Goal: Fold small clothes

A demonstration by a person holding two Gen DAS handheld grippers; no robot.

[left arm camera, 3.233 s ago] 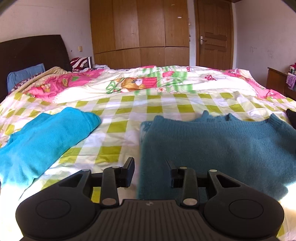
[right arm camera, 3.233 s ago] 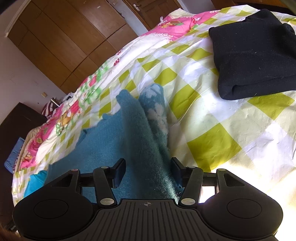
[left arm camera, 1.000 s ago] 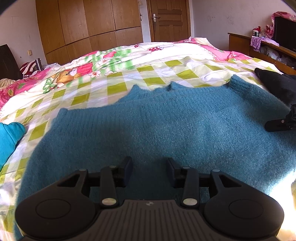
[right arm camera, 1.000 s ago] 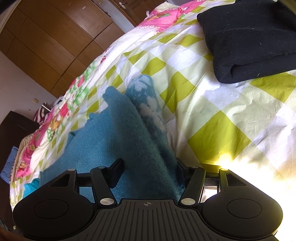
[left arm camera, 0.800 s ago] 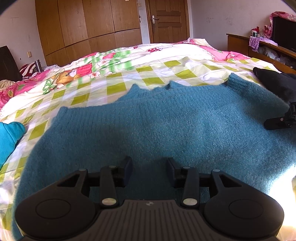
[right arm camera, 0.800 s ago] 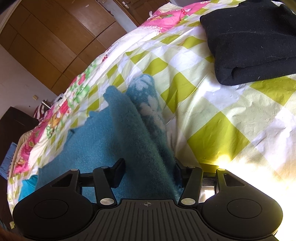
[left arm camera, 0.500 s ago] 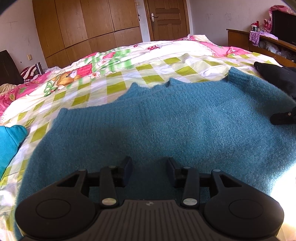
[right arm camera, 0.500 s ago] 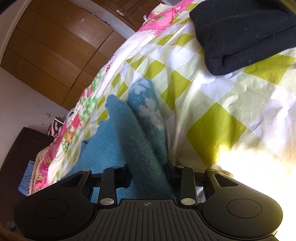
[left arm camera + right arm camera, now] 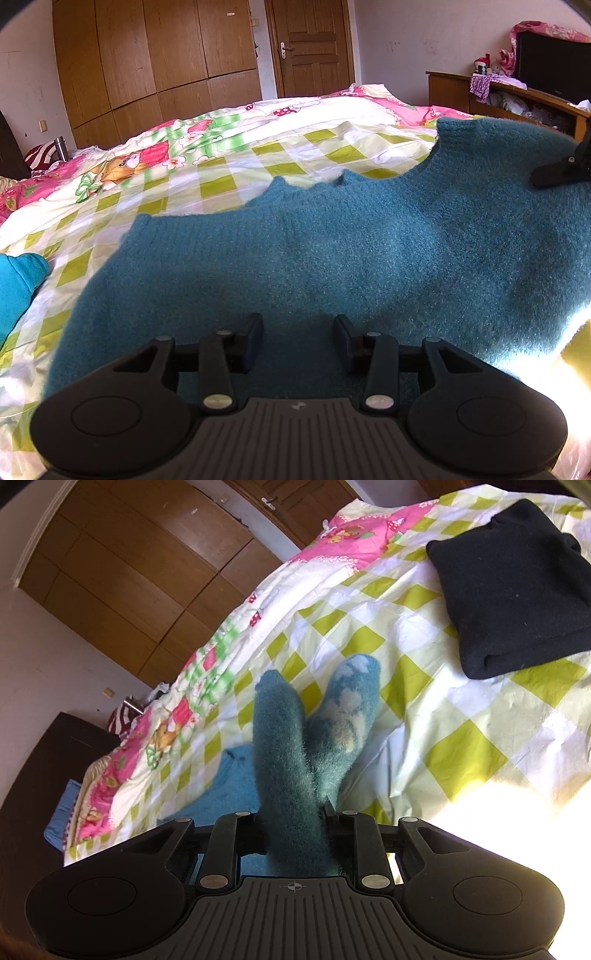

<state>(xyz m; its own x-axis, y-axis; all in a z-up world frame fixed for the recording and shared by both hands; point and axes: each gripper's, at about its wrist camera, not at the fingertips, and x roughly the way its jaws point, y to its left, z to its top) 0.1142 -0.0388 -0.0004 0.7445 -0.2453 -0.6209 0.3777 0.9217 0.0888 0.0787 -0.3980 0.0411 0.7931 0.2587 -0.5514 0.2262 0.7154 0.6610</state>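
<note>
Pinching the fuzzy teal sweater (image 9: 369,251) on the bed (image 9: 461,716)
Right tongs (image 9: 293,825) squeezed tight on its raised edge; left tongs (image 9: 298,338) spread apart over it

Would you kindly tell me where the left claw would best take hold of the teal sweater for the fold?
Probably the near hem edge of the teal sweater, right under the open left claw, coming in low from the near side. The sweater lies flat there, and the right claw is already shut on the sweater's right edge, so a matching grip likely keeps the fold even.
</note>
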